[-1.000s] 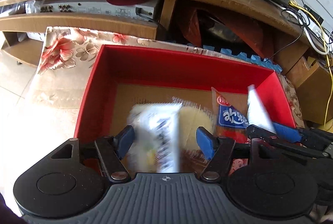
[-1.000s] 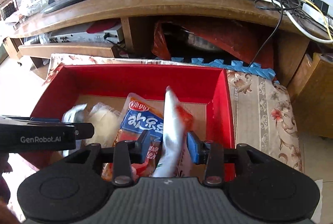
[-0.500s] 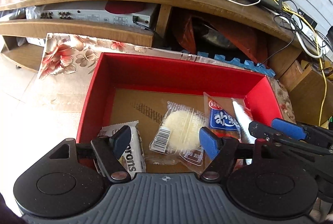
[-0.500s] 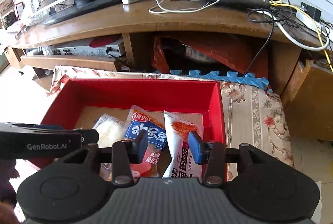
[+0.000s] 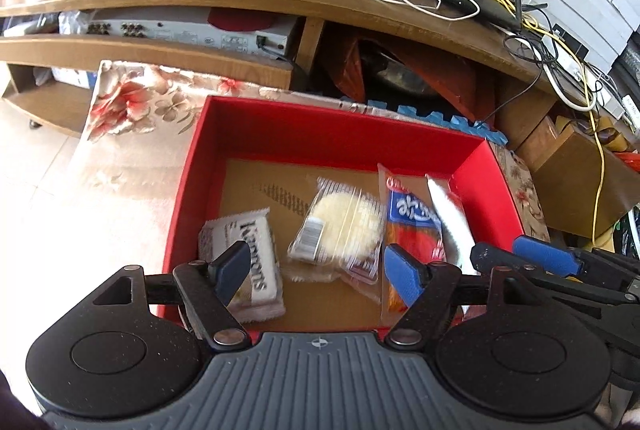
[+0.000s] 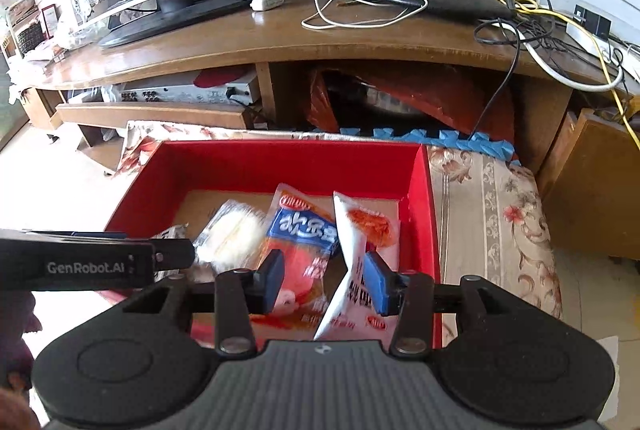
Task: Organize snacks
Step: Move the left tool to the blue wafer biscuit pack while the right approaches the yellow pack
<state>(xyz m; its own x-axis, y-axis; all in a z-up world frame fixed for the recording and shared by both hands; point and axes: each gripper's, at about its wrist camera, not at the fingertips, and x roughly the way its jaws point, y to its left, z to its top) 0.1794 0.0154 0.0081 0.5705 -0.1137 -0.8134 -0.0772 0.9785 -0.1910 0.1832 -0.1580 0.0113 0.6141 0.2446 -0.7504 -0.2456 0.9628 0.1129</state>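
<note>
Surface: floral cloth (image 5: pixel 132 118) is lying under my red box (image 5: pixel 340 134).
Left gripper (image 5: pixel 316 272): I'm holding it apart, empty, jaws having just been widening, over the white wafer pack (image 5: pixel 256 262).
Right gripper (image 6: pixel 324 276): I'm hovering it parted, gripping nothing, above the white pouch (image 6: pixel 360 242).
Snacks: round cake (image 5: pixel 344 218) and blue-red packet (image 5: pixel 412 226) are lying between.
Far: wooden TV stand (image 6: pixel 280 38) is carrying cables.
</note>
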